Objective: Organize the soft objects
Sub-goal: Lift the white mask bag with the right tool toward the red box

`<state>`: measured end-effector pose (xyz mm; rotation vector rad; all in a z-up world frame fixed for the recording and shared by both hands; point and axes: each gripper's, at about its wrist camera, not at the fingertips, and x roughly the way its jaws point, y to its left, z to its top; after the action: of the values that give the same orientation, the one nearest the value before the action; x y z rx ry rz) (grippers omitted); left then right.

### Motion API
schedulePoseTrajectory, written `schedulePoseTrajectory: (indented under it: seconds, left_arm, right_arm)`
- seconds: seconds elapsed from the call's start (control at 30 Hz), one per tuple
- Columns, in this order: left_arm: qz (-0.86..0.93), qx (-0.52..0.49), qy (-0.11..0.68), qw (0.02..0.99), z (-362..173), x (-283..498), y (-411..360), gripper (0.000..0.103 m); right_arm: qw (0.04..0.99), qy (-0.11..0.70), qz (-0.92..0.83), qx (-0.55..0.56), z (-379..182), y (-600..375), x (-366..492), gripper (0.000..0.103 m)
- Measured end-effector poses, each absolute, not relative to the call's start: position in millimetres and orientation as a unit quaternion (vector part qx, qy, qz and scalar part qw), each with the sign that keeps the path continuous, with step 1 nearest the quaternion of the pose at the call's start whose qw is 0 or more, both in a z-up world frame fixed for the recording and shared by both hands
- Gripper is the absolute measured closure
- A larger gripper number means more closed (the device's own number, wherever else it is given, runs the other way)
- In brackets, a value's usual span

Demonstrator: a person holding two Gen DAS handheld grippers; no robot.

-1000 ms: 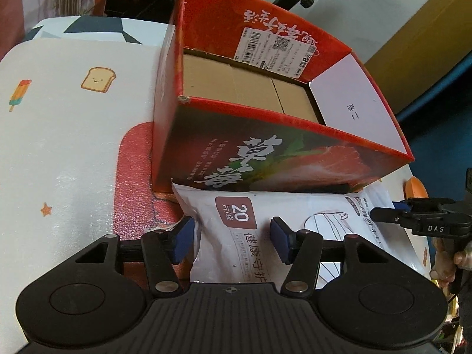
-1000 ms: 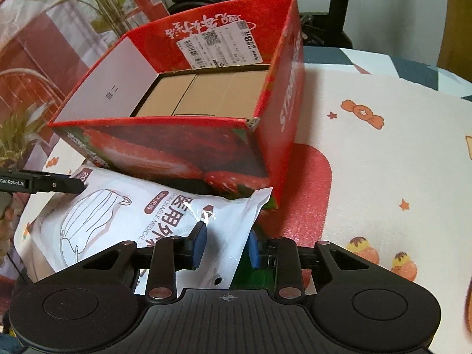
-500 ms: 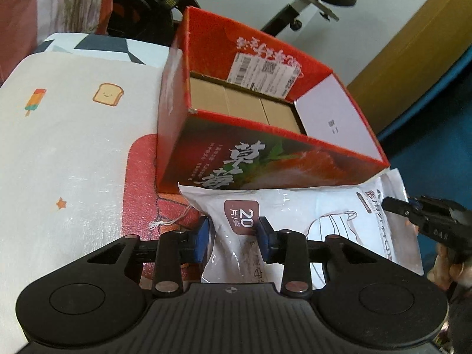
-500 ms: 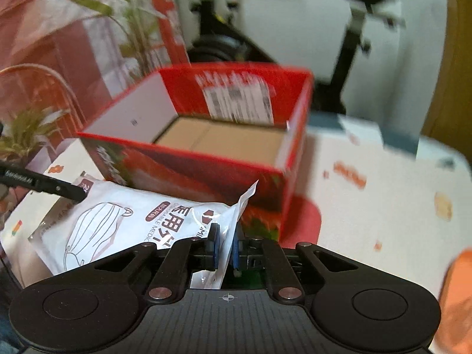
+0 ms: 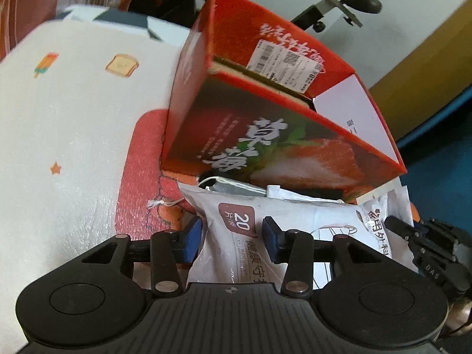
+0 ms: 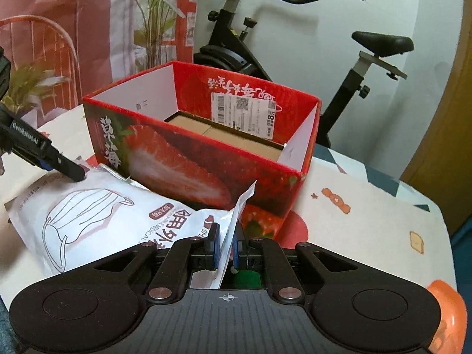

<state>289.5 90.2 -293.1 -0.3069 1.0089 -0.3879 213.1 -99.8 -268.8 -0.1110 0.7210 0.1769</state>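
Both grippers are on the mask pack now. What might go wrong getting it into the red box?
The right gripper pinches only a thin corner of the mask pack, which might slip or tear. The left gripper straddles the other end loosely, so that end may sag and catch the red box front wall.

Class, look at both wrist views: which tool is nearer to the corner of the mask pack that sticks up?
Right. The right tool is shut on that corner of the mask pack; the left tool straddles the pack's opposite end.
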Motion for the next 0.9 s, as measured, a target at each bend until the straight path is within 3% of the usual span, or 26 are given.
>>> schedulePoseTrajectory:
  seconds: [0.47,0.9]
  left_arm:
    - [-0.206,-0.086,0.332,0.916,-202,254,101,0.057]
    - [-0.160,-0.035,0.198,0.966,-139,307,57,0.056]
  right_arm:
    - [0.966,0.224,0.100,-0.077,-204,-98,191,0.095]
    - [0.984,0.079,0.057,-0.147,-153,-111,254,0.095]
